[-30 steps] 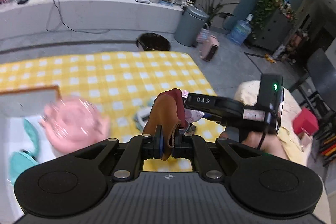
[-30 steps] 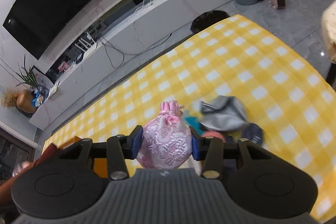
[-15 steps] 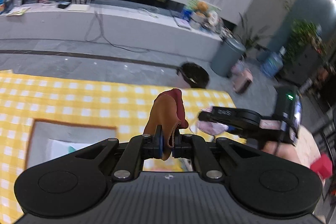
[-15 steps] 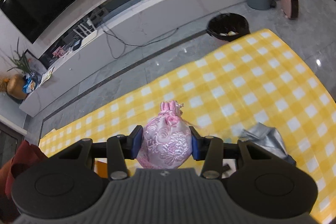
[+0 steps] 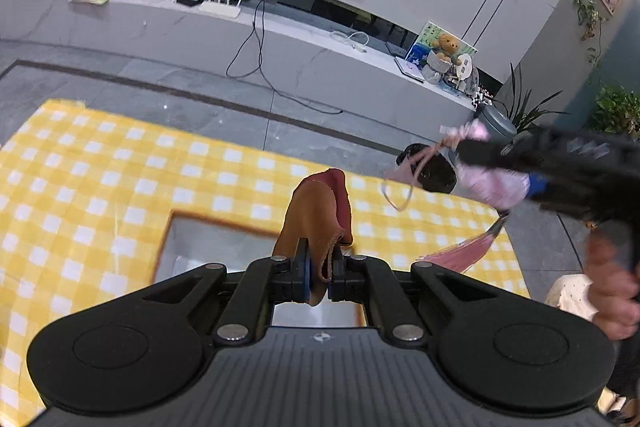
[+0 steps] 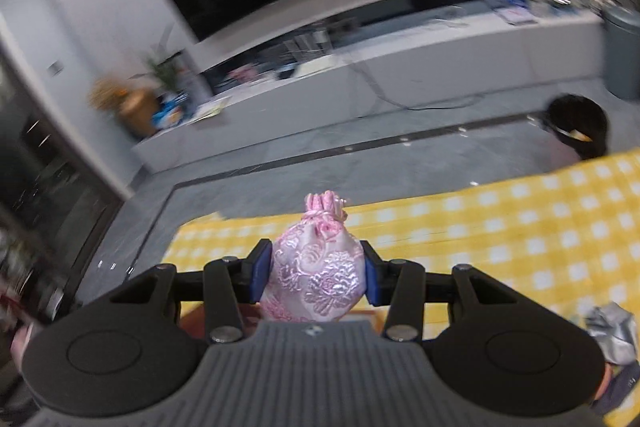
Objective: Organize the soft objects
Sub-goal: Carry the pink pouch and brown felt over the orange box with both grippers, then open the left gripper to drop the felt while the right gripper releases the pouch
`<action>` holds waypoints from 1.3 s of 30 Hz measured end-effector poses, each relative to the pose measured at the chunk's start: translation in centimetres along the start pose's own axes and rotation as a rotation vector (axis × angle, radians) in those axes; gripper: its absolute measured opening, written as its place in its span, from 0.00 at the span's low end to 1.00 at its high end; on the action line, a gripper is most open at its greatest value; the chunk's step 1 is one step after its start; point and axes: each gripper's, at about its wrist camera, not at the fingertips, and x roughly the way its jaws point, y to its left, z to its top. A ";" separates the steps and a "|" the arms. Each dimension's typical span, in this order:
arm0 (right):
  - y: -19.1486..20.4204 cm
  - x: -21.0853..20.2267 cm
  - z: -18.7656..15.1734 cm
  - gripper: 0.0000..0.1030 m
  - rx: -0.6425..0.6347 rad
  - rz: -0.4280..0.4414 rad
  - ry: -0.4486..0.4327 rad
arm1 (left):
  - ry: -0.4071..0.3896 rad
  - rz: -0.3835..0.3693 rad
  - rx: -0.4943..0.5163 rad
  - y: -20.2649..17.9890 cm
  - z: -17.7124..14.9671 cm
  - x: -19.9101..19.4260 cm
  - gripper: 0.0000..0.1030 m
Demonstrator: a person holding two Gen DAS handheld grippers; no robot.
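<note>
Left wrist view: my left gripper (image 5: 319,277) has its jaws pinched almost together on a brown leather pouch (image 5: 316,217), which stands up from the pads toward twelve o'clock with a darker red flap behind it. Below it lies the yellow checked tablecloth (image 5: 120,179), and a wood-rimmed tray (image 5: 208,223) sits on the cloth directly under my fingers, its far edge showing at about ten o'clock from the pouch. At three o'clock my right gripper (image 5: 500,167) comes in blurred from the frame edge, carrying a pink brocade pouch (image 5: 492,183); its cord loops out toward the left and a pink tassel (image 5: 464,251) trails down toward five o'clock of the brown pouch. The hand (image 5: 612,291) holding that tool shows at four o'clock.

Right wrist view: my right gripper (image 6: 316,275) has its jaws held partly apart, the blue pads pressing both sides of the pink brocade pouch (image 6: 316,267), whose gathered neck points to twelve o'clock. The checked cloth (image 6: 520,227) fills the right side, with a crumpled grey fabric piece (image 6: 612,327) at four o'clock on it.
</note>
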 end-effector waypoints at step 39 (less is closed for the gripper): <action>9.8 5.7 -12.3 0.44 -0.422 -0.202 0.091 | 0.027 0.018 0.064 7.3 -7.2 7.0 0.63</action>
